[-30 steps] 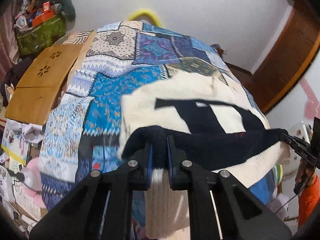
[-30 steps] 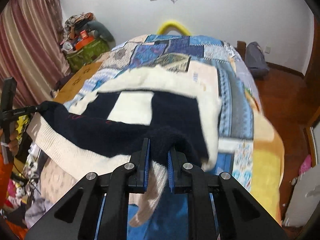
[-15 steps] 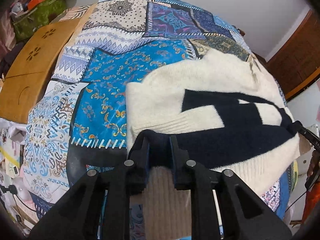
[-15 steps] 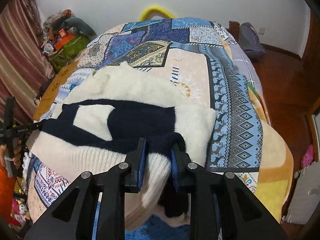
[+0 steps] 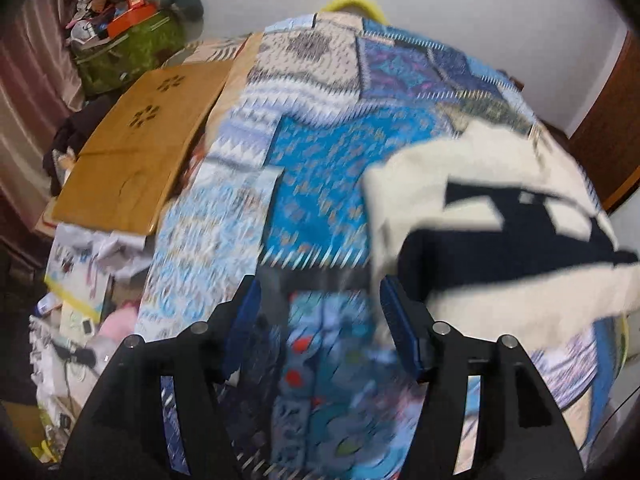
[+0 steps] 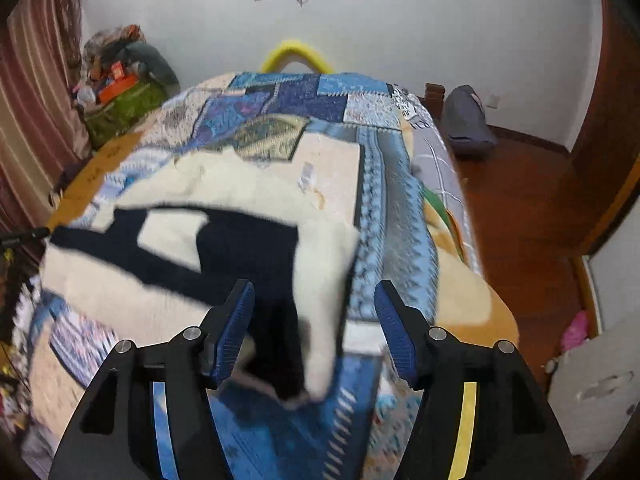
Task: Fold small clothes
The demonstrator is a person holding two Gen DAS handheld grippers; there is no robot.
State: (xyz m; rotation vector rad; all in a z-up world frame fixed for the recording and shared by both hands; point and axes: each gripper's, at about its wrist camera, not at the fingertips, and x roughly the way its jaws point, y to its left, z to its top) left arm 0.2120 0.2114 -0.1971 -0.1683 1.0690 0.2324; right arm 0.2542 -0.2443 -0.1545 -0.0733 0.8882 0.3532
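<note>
A cream sweater with a navy pattern (image 5: 500,216) lies folded on the patchwork bedspread (image 5: 328,168). In the left wrist view it is to the right of my left gripper (image 5: 320,300), which is open and empty, its right finger near the sweater's left edge. In the right wrist view the sweater (image 6: 224,216) lies ahead and left, and its near corner (image 6: 316,320) hangs between the open fingers of my right gripper (image 6: 314,300). The other gripper's tip (image 6: 24,235) shows at the far left.
A wooden lap desk (image 5: 136,148) lies left of the bed, with a cluttered green bag (image 5: 124,48) behind it. A yellow hoop (image 6: 294,54) stands at the bed's far end. A grey bag (image 6: 466,120) sits on the wooden floor (image 6: 528,208) to the right.
Both grippers have opened and let go of the sweater's folded edge. The sweater now rests on the bed. The left gripper has shifted left, off the sweater.
</note>
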